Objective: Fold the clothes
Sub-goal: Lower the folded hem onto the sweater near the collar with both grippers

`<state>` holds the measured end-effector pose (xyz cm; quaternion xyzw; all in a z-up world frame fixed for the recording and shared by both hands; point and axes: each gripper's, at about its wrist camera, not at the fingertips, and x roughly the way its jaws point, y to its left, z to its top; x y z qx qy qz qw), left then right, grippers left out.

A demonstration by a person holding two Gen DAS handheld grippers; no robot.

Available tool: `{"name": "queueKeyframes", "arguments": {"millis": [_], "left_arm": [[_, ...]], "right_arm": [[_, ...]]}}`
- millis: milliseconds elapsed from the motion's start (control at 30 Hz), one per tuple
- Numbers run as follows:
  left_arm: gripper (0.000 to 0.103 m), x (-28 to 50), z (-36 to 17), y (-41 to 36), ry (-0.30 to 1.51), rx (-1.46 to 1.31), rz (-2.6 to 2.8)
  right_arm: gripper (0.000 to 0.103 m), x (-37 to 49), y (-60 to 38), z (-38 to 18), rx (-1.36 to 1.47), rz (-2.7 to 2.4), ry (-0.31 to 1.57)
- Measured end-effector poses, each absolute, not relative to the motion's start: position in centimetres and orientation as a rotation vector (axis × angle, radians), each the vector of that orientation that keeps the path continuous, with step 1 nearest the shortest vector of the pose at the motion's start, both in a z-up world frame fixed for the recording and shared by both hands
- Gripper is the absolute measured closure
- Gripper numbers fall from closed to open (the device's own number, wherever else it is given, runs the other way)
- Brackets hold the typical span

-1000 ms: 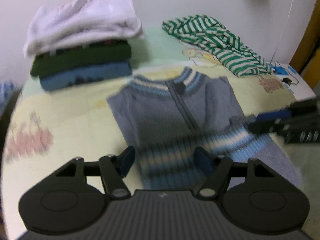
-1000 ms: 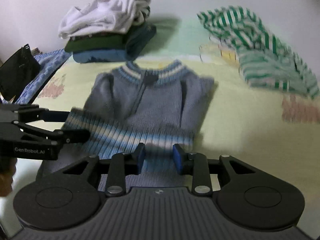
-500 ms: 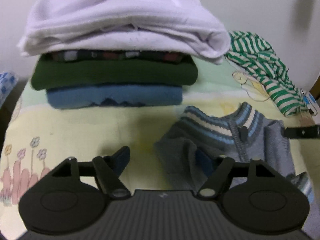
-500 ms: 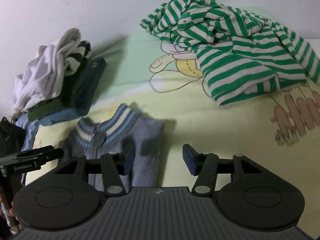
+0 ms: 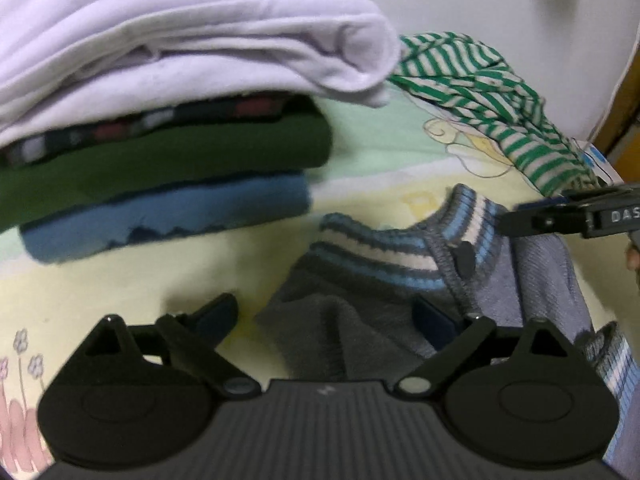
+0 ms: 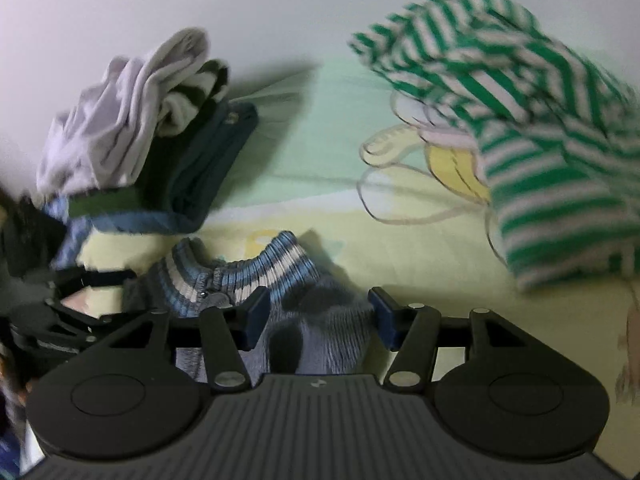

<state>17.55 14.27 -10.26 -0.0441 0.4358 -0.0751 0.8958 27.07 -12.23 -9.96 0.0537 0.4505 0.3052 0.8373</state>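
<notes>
Right hand-held gripper (image 6: pixel 318 316) spread wide over the grey-blue sweater (image 6: pixel 320 332).

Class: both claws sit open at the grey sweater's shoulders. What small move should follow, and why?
Probably close both: the left claw and right claw each straddle a shoulder of the grey sweater, open, gripping nothing, so the next fold needs a hold.

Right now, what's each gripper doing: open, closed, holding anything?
Left gripper: open, straddling the grey sweater shoulder, not clamped.
Right gripper: open, sweater shoulder between its fingers, not clamped.
</notes>
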Motion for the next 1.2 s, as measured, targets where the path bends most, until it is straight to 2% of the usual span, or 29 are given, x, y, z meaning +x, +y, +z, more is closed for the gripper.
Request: {"name": "queueKeyframes", "arguments": {"millis": [100,267,333,367,533,667,733,833,1000,1033,1067,1133,1200], "left_arm": [[0.012,17.8,-10.2,14.5,0.898,-0.121,-0.197],[0.022,18.1,-10.3,13.8,0.876,-0.09,-0.218],[0.023,18.0,-10.4,13.7,0.86,-0.084,-0.224],[0.024,18.0,-10.4,13.7,0.851,-0.085,-0.226],[0.039,17.9,-10.5,13.4,0.824,-0.089,-0.231],[0.049,17.8,-10.4,14.0,0.821,-0.109,-0.226],[0.064,17.7,-10.2,14.6,0.821,-0.144,-0.213],[0.075,17.4,-10.0,15.2,0.815,-0.177,-0.192],[0.069,17.9,-10.1,15.1,0.837,-0.16,-0.184],[0.061,18.1,-10.1,15.1,0.839,-0.158,-0.186],[0.057,18.3,-10.2,15.1,0.84,-0.149,-0.186],[0.045,18.6,-10.3,14.7,0.839,-0.116,-0.191],[0.039,19.0,-10.4,14.2,0.837,-0.08,-0.189]], "right_arm": [[0.041,27.5,-11.4,-10.1,0.063,0.712,0.929],[0.042,27.2,-9.8,-10.3,-0.066,0.784,0.872],[0.052,26.7,-9.1,-10.3,-0.137,0.792,0.836],[0.053,26.6,-8.9,-10.4,-0.157,0.79,0.823],[0.071,27.0,-9.9,-10.5,-0.118,0.795,0.804],[0.077,26.9,-10.5,-10.6,-0.094,0.789,0.8],[0.08,26.8,-10.5,-10.5,-0.087,0.785,0.802],[0.085,26.5,-10.6,-10.2,-0.079,0.78,0.798],[0.083,26.6,-10.7,-10.3,-0.075,0.783,0.808],[0.079,26.8,-10.7,-10.3,-0.066,0.781,0.81],[0.078,26.9,-10.7,-10.4,-0.055,0.781,0.814],[0.064,27.1,-10.7,-10.6,-0.038,0.788,0.824],[0.057,27.0,-10.5,-10.7,-0.033,0.801,0.817]]}}
